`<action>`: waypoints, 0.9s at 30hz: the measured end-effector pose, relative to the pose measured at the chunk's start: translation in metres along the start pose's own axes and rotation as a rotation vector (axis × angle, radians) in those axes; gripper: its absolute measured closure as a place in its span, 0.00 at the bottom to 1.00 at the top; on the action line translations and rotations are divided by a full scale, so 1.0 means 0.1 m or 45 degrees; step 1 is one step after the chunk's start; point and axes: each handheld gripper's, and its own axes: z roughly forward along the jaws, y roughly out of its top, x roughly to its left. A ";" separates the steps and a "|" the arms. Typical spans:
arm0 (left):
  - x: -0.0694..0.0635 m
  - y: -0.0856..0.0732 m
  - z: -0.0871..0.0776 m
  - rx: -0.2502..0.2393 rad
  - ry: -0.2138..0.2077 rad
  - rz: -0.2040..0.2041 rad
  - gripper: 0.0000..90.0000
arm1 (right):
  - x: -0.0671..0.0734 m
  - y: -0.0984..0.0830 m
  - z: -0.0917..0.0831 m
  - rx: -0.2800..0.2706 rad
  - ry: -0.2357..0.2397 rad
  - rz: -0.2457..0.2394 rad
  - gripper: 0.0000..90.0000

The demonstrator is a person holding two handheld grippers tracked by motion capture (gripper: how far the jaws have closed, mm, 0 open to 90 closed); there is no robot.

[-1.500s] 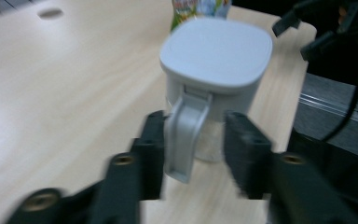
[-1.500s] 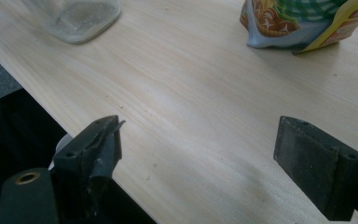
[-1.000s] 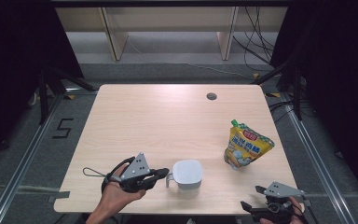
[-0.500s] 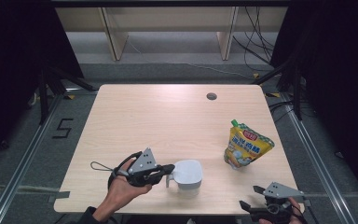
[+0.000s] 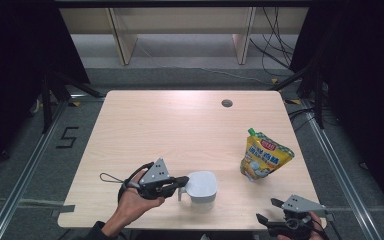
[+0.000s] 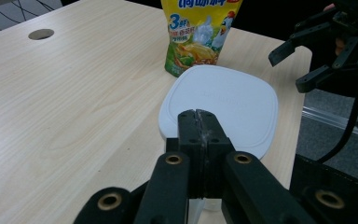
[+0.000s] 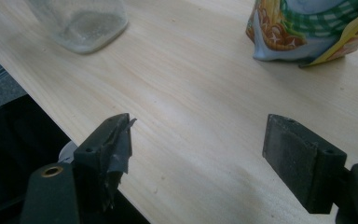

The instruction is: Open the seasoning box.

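A clear container with a white lid (image 5: 201, 184) stands near the table's front edge. It also appears as the lid (image 6: 223, 105) and as a glass base (image 7: 81, 23). My left gripper (image 5: 184, 180) is shut, its black tips (image 6: 198, 114) pressed together at the lid's near rim, above the container's handle. I cannot tell whether they touch the lid. A yellow snack pouch (image 5: 265, 159) stands to the right (image 6: 198, 32) (image 7: 307, 28). My right gripper (image 5: 279, 222) (image 7: 200, 158) hovers open at the front right edge; its jaws have just been closing a little, with nothing between them.
The light wooden table (image 5: 180, 130) has a round cable hole (image 5: 226, 103) at the back right. The right gripper (image 6: 289, 72) sits partly past the front edge over dark floor. Shelving and cables stand behind the table.
My left gripper has shifted slightly toward the lid's rim. The right hand has stayed in place. Container and pouch have not moved.
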 end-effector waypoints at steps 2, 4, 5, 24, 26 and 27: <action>0.00 0.01 0.00 0.006 0.012 0.041 0.99 | 0.01 0.00 0.01 -0.016 0.011 -0.001 0.29; 0.00 0.01 0.00 0.007 0.012 0.049 0.99 | 0.03 0.01 0.01 -0.009 0.018 0.006 0.31; 0.00 0.01 0.00 0.007 0.012 0.049 0.99 | 0.06 0.02 0.02 -0.017 0.036 0.037 0.33; 0.02 -0.06 -0.02 -0.017 0.030 -0.005 0.99 | 0.19 0.27 0.06 -0.189 0.078 -0.131 0.64; 0.04 -0.09 -0.02 -0.006 0.046 0.006 0.99 | 0.23 0.30 0.08 -0.182 0.102 -0.118 0.68; 0.06 -0.11 -0.01 0.005 0.042 0.002 0.99 | 0.23 0.32 0.08 -0.186 0.119 -0.127 0.69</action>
